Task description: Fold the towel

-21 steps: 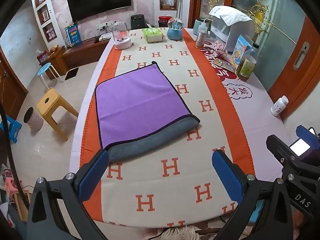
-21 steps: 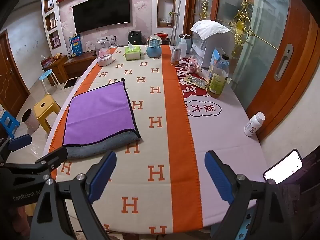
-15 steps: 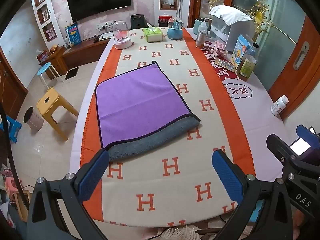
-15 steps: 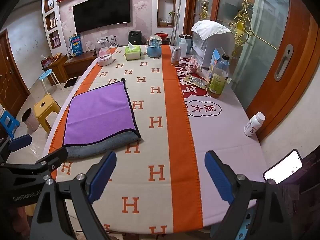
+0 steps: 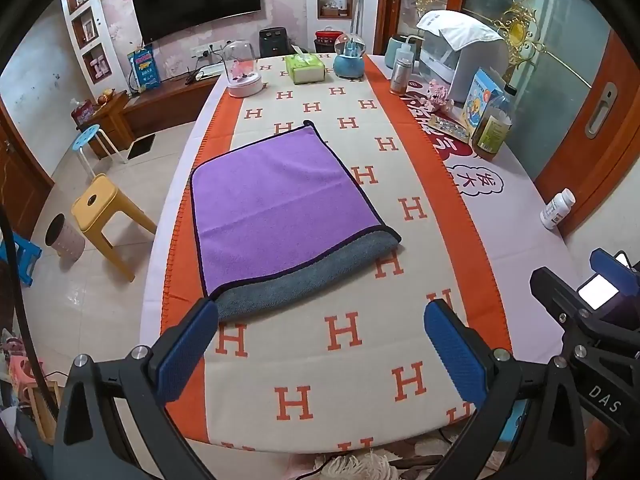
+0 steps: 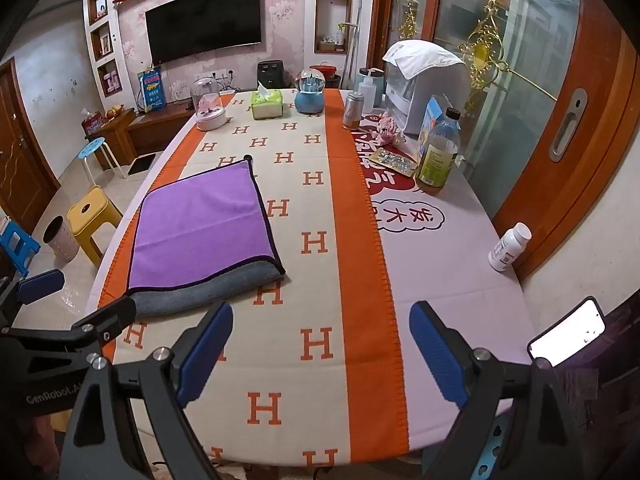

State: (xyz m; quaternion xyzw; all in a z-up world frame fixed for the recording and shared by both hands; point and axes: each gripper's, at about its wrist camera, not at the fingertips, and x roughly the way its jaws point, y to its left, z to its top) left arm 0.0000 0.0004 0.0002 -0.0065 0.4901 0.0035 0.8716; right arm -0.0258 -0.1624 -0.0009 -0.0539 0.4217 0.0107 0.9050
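Blue-padded fingers [image 5: 188, 350] of the left gripper [image 5: 320, 344] and right gripper [image 6: 320, 340] gape wide, holding nothing, short of the towel [image 5: 280, 204] lying half-folded on the worktop [image 5: 348, 368]. Pinching only its purple top layer would likely undo that fold.

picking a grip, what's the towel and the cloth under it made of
Towel: looks like plush microfiber, matte purple face, grey underside, dark bound edge; fuzzy nap shows. Tablecloth: seemingly woven blanket fabric, matte, with a stitched orange border.
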